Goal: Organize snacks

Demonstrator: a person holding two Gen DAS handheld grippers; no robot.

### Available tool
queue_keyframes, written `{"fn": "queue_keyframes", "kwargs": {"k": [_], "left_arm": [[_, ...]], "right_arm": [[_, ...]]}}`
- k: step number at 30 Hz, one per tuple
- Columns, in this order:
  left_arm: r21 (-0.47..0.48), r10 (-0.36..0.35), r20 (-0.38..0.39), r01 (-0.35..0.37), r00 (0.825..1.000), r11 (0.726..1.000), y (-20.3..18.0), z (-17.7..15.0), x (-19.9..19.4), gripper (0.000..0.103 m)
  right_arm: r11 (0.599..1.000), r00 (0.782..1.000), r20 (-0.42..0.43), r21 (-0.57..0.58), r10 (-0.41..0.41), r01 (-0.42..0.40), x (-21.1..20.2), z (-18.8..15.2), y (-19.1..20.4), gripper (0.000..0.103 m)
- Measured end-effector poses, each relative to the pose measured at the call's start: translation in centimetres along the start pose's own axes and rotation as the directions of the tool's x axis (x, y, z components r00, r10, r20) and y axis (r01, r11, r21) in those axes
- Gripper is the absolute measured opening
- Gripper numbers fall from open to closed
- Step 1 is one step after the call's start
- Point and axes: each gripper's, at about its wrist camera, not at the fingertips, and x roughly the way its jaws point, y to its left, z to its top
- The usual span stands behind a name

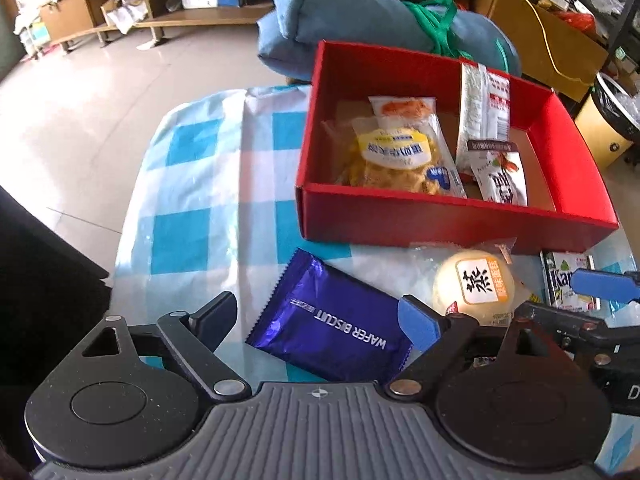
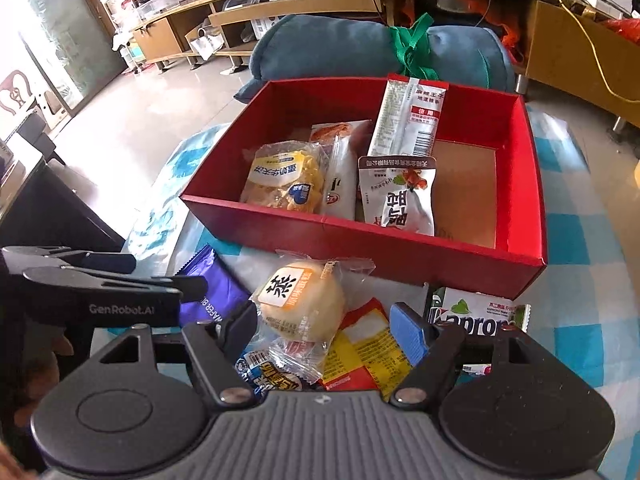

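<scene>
A red box (image 1: 452,216) (image 2: 360,242) stands on the checkered tablecloth and holds several snack packs: a yellow pastry bag (image 1: 394,160) (image 2: 286,182), a tall white stick pack (image 1: 484,108) (image 2: 408,120) and a white pouch (image 1: 504,182) (image 2: 404,200). In front of the box lie a purple wafer biscuit pack (image 1: 332,320) (image 2: 216,292), a wrapped round bun (image 1: 474,286) (image 2: 302,304), a yellow-red packet (image 2: 368,352) and a white-green Kaproni pack (image 1: 564,280) (image 2: 476,314). My left gripper (image 1: 320,316) is open with its fingers either side of the wafer pack. My right gripper (image 2: 326,324) is open around the bun.
A rolled blue cushion (image 1: 360,20) (image 2: 360,48) tied with green cord lies behind the box. Wooden shelving (image 1: 192,0) and a tiled floor lie beyond. A blue-white snack pack (image 2: 268,376) lies under the right gripper. The cloth (image 1: 208,184) left of the box is bare.
</scene>
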Motion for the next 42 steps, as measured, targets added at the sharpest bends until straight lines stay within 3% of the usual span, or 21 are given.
{"fn": "queue_keyframes", "kwargs": {"k": [7,12,16,25,30,34,38,42], "left_arm": [[-0.063,-0.044,-0.085,0.039,0.995,0.997,0.4,0.0,2.3,0.093],[-0.063,-0.026,-0.098,0.02,0.995,0.998,-0.1,0.3,3.1,0.093],[-0.099,-0.074,-0.145,0.061,0.987,0.993,-0.2,0.1,3.9,0.093],[-0.22,0.032,-0.141,-0.063,0.99,0.974,-0.3,1.6,5.9,0.097],[-0.204,0.1,-0.133,-0.126,0.986,0.971,-1.3,0.8,6.4,0.098],[-0.188,0.064,-0.151,-0.092,0.986,0.978,-0.7,-0.1,5.9,0.093],[-0.097,0.052,-0.142,-0.066,0.988,0.993,-0.1,-1.3,4.8,0.08],[-0.017,0.054,-0.148,-0.057,0.988,0.998,0.6,-2.5,4.0,0.081]], "right_arm": [[1.0,1.0,-0.014,0.016,0.01,-0.01,0.2,0.0,-0.4,0.068],[1.0,1.0,-0.013,0.024,0.015,-0.015,0.2,0.0,-0.6,0.068],[0.999,1.0,-0.014,0.036,0.024,-0.023,0.1,0.1,-0.8,0.069],[0.998,0.999,-0.01,0.047,0.039,-0.038,0.3,0.6,-0.6,0.069],[0.999,1.0,-0.011,0.049,0.016,-0.016,0.5,0.9,-0.8,0.069],[0.998,1.0,-0.011,0.055,0.015,-0.014,0.4,1.0,-1.1,0.069],[0.999,1.0,-0.025,0.037,0.015,-0.014,0.7,0.9,-0.7,0.069],[0.999,0.998,-0.06,0.02,0.032,-0.03,1.7,0.7,0.1,0.07]]}}
